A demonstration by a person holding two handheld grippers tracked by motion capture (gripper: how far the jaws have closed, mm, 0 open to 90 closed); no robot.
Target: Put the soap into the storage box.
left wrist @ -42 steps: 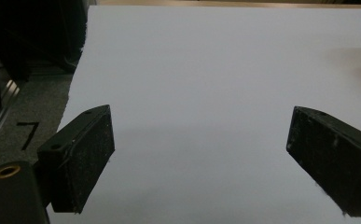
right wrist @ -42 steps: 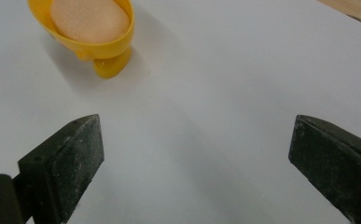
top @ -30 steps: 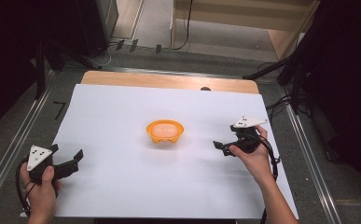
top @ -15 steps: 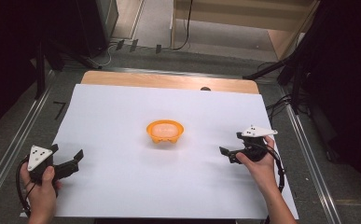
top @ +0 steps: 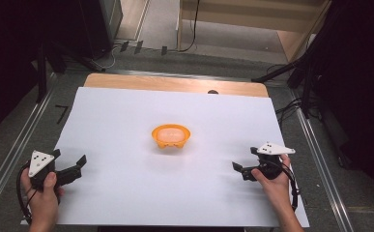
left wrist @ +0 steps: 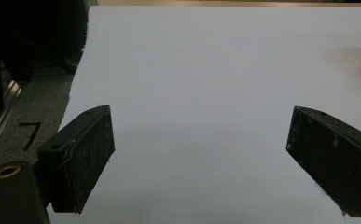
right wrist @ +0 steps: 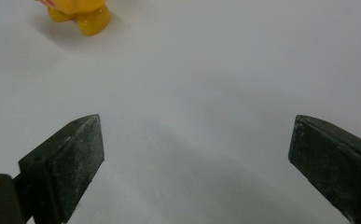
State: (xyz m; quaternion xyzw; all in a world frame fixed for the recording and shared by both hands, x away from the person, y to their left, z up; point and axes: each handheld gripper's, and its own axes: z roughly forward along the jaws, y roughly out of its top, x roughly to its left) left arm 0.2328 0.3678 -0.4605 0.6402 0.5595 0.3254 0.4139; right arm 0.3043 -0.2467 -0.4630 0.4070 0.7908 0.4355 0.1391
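Note:
A small orange bowl (top: 171,137) with pale contents sits at the middle of the white sheet (top: 126,121). Its yellow-orange foot (right wrist: 78,11) appears at the top left of the right gripper view. My left gripper (top: 77,167) rests near the sheet's front left corner, held by a hand, pointing right. Its jaws stand wide apart over bare sheet (left wrist: 200,122). My right gripper (top: 242,163) is at the front right, held by the other hand and pointing left toward the bowl, well short of it. It is open too, with nothing between the jaws (right wrist: 197,126).
The sheet covers a wooden table whose far edge (top: 175,83) is bare. Metal rails (top: 10,154) run along both sides. Cables (top: 291,104) and dark stands lie on the floor beyond the right and far edges.
The right hand has drawn its gripper back toward the near edge, farther from the bowl. The left gripper and the bowl have stayed put.

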